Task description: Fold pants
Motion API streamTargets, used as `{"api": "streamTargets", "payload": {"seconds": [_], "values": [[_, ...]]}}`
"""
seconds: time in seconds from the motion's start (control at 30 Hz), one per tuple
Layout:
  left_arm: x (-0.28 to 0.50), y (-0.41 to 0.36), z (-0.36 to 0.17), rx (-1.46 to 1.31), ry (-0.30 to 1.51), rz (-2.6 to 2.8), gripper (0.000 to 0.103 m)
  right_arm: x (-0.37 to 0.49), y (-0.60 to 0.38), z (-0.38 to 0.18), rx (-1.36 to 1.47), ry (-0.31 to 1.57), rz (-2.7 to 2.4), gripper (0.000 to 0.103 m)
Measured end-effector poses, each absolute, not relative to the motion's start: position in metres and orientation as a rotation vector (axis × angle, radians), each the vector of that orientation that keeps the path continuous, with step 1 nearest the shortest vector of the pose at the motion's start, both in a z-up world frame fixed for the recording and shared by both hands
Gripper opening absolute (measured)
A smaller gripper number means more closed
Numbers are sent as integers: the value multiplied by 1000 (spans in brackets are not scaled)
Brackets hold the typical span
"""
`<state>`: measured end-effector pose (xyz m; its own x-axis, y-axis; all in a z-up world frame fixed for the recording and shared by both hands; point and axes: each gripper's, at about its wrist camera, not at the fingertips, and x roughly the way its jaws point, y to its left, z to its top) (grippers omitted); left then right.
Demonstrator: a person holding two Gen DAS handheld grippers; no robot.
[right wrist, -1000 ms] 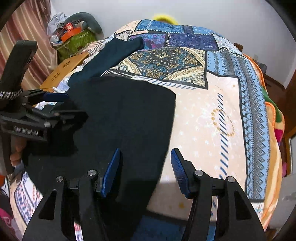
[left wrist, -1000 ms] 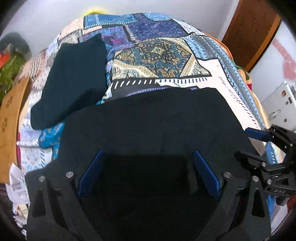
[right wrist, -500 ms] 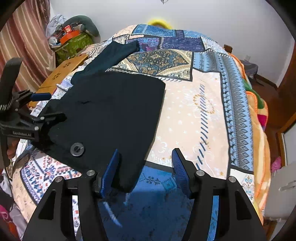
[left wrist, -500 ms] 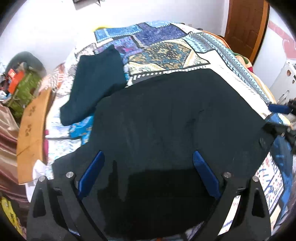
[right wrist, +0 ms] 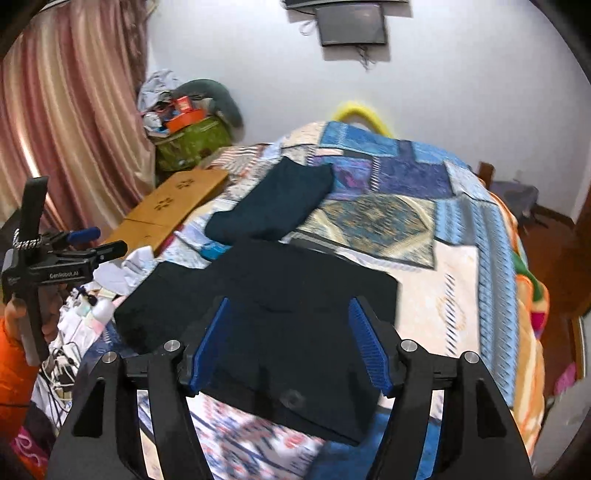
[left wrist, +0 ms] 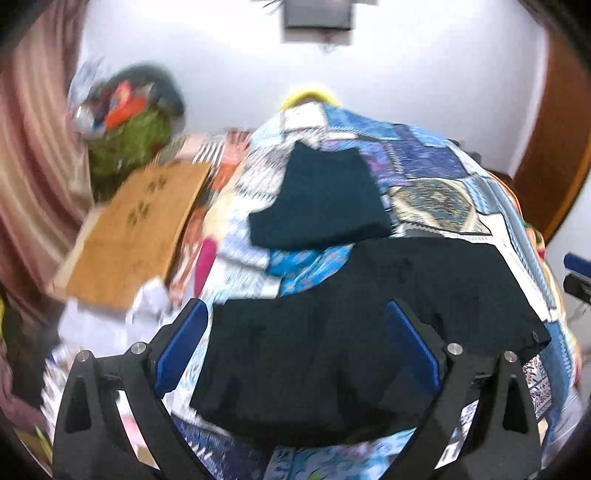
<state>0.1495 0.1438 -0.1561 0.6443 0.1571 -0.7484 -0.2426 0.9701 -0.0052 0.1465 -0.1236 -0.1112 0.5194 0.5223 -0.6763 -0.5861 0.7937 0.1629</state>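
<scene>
Counts recorded: two dark garments on the bed, black pants and one folded teal piece. Two grippers, left and right. One wooden board. One wall screen.

Both cameras look from the foot of the bed toward the far wall, the left one lower and closer. Both show the black pants.
</scene>
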Motion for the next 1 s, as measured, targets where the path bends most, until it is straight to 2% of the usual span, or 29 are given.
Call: {"api": "streamTargets", "payload": {"seconds": [0.27,0.5,0.67,0.93,0.97,1.0], "values": [[116,238,-245,-521,1071,287,98,147,-60,-151,-155,879,741,63],[99,240,-307,-725,1208,177,98,155,-39,-192,-229,995,717,63],[97,234,-327,-885,1219,98,98,155,-37,-196,-244,1006,720,66],[128,225,-329,-884,1213,122,99,156,-36,-198,-228,1008,730,69],[129,224,-328,-876,1209,132,98,157,-37,-198,-223,1008,732,69],[131,221,-326,-856,1200,144,91,157,-37,-198,-220,1009,734,69]]}}
